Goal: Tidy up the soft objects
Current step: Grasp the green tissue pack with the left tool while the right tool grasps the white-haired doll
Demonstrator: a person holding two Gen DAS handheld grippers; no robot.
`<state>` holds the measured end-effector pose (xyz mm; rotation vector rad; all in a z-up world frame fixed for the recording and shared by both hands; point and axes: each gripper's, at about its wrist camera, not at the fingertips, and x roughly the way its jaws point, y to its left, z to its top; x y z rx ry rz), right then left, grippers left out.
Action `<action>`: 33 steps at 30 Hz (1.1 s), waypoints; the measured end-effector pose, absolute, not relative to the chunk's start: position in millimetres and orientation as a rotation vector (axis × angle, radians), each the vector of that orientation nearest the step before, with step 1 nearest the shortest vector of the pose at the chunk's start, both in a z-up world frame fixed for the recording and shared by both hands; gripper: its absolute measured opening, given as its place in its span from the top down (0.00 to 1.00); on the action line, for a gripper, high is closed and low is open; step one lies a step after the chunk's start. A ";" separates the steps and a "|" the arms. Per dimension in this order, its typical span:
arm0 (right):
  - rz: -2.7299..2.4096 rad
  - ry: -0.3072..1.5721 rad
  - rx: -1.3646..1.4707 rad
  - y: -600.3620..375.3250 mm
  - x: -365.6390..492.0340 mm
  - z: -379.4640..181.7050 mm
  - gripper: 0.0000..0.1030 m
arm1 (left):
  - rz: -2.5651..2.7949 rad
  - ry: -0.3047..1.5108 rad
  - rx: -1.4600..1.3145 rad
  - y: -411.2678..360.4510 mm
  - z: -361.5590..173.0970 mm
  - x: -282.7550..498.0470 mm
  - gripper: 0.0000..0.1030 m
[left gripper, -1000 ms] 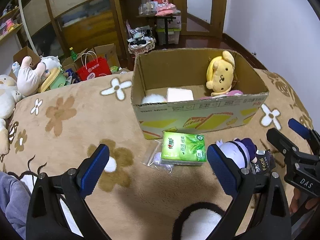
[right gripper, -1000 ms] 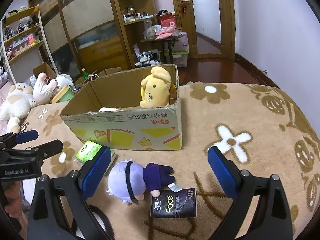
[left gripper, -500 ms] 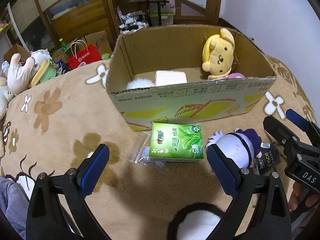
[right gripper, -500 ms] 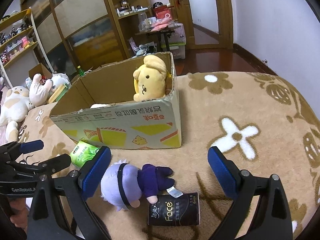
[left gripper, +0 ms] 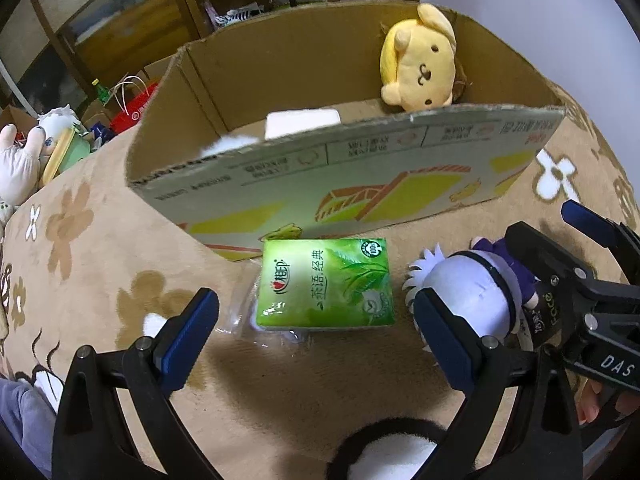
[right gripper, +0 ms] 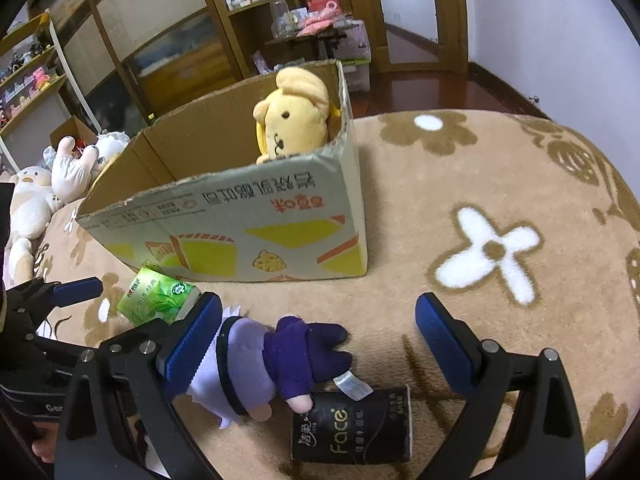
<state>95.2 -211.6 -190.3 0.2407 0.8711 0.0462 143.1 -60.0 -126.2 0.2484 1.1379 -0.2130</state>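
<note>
Two grippers, both spread wide, neither holding anything. Left gripper (left gripper: 316, 328) hung just short of the green tissue pack (left gripper: 326, 284); pack lay flat on the blanket (left gripper: 100, 248), dead ahead and centred between the blue pads, close to the box (left gripper: 360, 184) front wall. Its long axis looked to run roughly away from the gripper toward the box, though fisheye made this uncertain, so the shorter width faced the gap; the open span cleared it on both sides. A clear plastic wrapper (left gripper: 244, 308) stuck out from under its left edge.

Right gripper (right gripper: 318, 340) sat over the doll (right gripper: 256, 364); doll lay on its side, long axis across the gap, white-haired head against the left pad, purple body toward the middle. Black tissue pack (right gripper: 352, 424) lay just below the doll, touching it, nearer the camera than the pads.

Left was nearer the green pack; right nearer the doll and black pack.

Count outside the box: one green pack, one black pack, one doll. Inside: one yellow plush (left gripper: 418, 68) at the far right corner, one white block (left gripper: 302, 122), one white fluffy item (left gripper: 228, 146), mostly hidden by the wall.

Judged: straight advance, then close across the green pack; wrapper may drag along.
</note>
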 end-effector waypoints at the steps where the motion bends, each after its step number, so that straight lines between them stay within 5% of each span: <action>1: 0.052 0.882 0.244 -211.0 96.5 -192.3 0.02 | -0.213 1.144 0.250 -59.8 -128.3 144.2 0.06; 10: 0.114 0.978 0.308 -207.0 103.4 -209.8 0.02 | -0.193 1.121 0.279 -61.2 -143.4 147.2 0.06; 15: 0.133 1.006 0.298 -203.3 105.0 -215.6 0.02 | -0.211 1.161 0.273 -64.3 -155.8 149.8 0.19; 17: 0.149 1.018 0.329 -204.2 105.6 -217.6 0.07 | -0.215 1.179 0.259 -63.4 -160.6 152.6 0.28; 21: 0.201 1.036 0.395 -203.9 106.5 -222.2 0.23 | -0.213 1.177 0.229 -61.7 -160.1 153.4 0.29; 33: 0.184 0.994 0.339 -203.2 100.7 -211.2 0.31 | -0.190 1.149 0.153 -52.1 -142.8 138.6 0.29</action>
